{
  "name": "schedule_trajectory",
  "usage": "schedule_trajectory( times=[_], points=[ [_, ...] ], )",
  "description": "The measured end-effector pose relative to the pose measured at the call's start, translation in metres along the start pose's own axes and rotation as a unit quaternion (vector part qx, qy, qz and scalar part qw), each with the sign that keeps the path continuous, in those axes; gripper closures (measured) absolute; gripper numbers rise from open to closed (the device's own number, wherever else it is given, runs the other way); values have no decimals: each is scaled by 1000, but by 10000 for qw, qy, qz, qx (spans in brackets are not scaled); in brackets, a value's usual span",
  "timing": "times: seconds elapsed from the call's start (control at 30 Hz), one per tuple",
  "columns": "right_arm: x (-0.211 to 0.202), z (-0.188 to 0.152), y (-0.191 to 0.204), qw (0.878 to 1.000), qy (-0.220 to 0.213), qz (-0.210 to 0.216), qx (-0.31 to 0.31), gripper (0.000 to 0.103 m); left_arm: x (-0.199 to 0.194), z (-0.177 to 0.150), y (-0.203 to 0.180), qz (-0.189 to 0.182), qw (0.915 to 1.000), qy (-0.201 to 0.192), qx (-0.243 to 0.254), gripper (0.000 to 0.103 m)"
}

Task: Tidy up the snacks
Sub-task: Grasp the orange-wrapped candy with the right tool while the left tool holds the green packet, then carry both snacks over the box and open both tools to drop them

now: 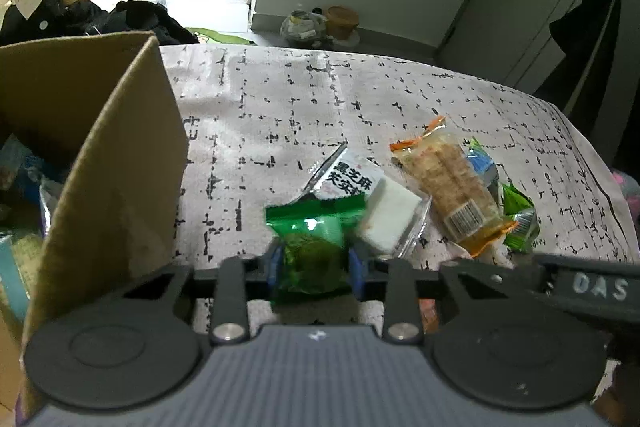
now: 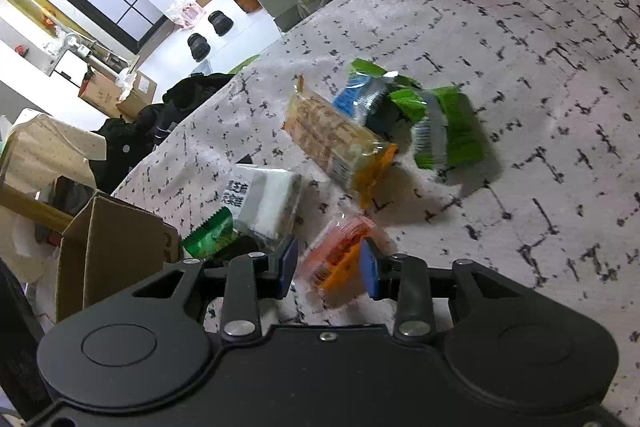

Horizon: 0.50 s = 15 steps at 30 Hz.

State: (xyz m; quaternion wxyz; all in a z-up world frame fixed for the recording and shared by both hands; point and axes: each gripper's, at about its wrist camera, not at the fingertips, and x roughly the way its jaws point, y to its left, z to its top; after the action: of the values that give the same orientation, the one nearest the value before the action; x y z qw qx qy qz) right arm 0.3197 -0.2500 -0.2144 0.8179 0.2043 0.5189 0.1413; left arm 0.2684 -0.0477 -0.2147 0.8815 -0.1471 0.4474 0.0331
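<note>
Jaws: left gripper (image 1: 314, 269) clenched on a green packet (image 1: 312, 247); right gripper (image 2: 329, 267) closed around an orange packet (image 2: 338, 253), lifted or not I cannot tell. The box (image 1: 100, 163), landmark, sits on the patterned cloth (image 1: 400, 99) and already holds some packets, so sorting looks partly done. Right of the box remain, largest first: cracker bar (image 1: 452, 187), white cake (image 1: 376, 207), green bags (image 2: 444, 131), small blue-silver pack (image 2: 360, 99).

black left gripper (image 1: 316, 263), blue pads, silver screws, ribbed grey housing, white "oas" lettering
</note>
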Motion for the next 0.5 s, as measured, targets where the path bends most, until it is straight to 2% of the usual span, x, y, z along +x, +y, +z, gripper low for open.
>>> schedule_trajectory(
  times=[0.23,0.3,0.33,0.43,0.5],
  points=[
    [14,-1,1,9998,19,-175,101,67,-16,2,2,46,9998,-164,-53,76],
    [18,-2,4,9998,-4,-205,-48,67,-16,1,3,17,9998,-151,-84,76],
    [18,-2,6,9996,5,-239,-148,69,-17,1,3,7,9999,-147,-90,76],
    [15,-2,6,9989,10,-330,-344,83,-17,1,2,-48,9998,-145,-126,76],
    [11,-2,3,9984,-7,-373,-418,84,-18,-1,3,-86,9998,-137,-145,76]
  ],
)
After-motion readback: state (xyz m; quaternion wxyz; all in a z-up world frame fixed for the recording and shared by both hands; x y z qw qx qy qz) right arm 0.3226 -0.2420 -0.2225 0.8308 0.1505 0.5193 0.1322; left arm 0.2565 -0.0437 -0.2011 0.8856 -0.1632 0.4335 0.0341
